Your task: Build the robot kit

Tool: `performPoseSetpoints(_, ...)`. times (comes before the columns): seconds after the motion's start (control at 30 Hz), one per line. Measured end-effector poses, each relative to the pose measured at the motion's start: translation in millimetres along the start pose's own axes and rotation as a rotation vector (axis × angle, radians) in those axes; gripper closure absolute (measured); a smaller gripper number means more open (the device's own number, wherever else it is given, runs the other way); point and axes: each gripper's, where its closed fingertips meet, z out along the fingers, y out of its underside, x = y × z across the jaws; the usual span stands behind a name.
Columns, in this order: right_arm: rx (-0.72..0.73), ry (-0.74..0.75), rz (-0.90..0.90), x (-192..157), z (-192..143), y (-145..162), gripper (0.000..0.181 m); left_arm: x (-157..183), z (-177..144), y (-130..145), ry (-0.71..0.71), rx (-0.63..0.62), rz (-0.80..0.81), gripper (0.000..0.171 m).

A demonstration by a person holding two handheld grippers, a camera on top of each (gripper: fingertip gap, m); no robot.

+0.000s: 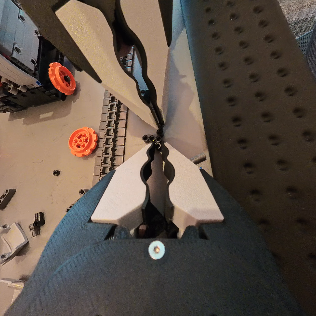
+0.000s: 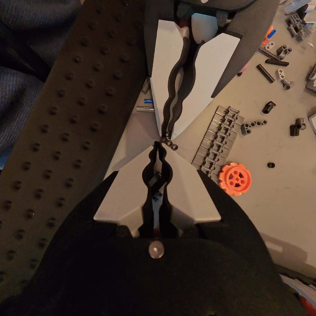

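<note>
- We see the left gripper (image 1: 158, 145) and the right gripper (image 2: 158, 144) meeting tip to tip over the table (image 1: 42, 136).
- Both are clenched, sharing a small black perforated beam (image 1: 152, 138) (held from opposite ends, which would steady it, we judge); the beam sits just clear of the table.
- Just beside it lies the grey track strip (image 1: 111, 133), with an orange wheel (image 2: 235, 179) at its end.
- A studded black strip (image 2: 68, 119) borders the table edge.

No readable text, label, brand, number or sign anywhere in either view. Only plain, unmarked surfaces at every clock direction.
</note>
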Motion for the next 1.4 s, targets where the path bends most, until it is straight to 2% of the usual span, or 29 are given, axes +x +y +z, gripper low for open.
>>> performPoseSetpoints(0.27,0.046,-0.05,0.035,-0.9,-0.4,1.5,0.181,-0.2,0.6,-0.4,-0.001,-0.001,0.001,0.164)
performPoseSetpoints(0.33,-0.004,-0.067,0.034,-1.5,3.9,11.2,0.181,-0.6,0.9,-0.5,-0.002,0.001,0.0,0.164)
performPoseSetpoints(0.4,0.012,-0.088,0.045,-2.9,6.4,10.8,0.181,-0.6,0.9,-0.6,-0.004,0.0,0.006,0.164)
performPoseSetpoints(0.63,0.049,-0.039,0.041,-0.4,-6.6,3.8,0.181,-5.1,0.1,1.5,-0.024,-0.01,0.01,0.164)
performPoseSetpoints(0.83,0.05,-0.022,0.049,-10.7,3.9,-0.9,0.162,-16.1,-6.2,10.5,-0.069,-0.043,-0.008,0.164)
performPoseSetpoints(0.9,0.064,-0.037,0.053,-19.0,8.7,-2.5,0.163,-16.4,-6.5,10.9,-0.073,-0.045,-0.008,0.164)
performPoseSetpoints(1.0,0.071,-0.01,0.07,-18.7,15.6,-2.7,0.175,-16.5,-6.2,10.7,-0.071,-0.045,-0.016,0.164)
performPoseSetpoints(1.13,0.085,-0.001,0.087,-17.7,15.9,-2.9,0.178,-17.3,-6.3,11.0,-0.082,-0.047,-0.021,0.164)
performPoseSetpoints(1.3,0.172,0.025,0.17,-18.0,5.4,-11.3,0.18,-25.5,-16.2,10.6,-0.159,-0.046,-0.027,0.146)
performPoseSetpoints(1.4,0.246,0.059,0.239,-12.8,-3.7,-14.8,0.179,-29.1,-26.3,-4.1,-0.226,0.001,0.023,0.143)
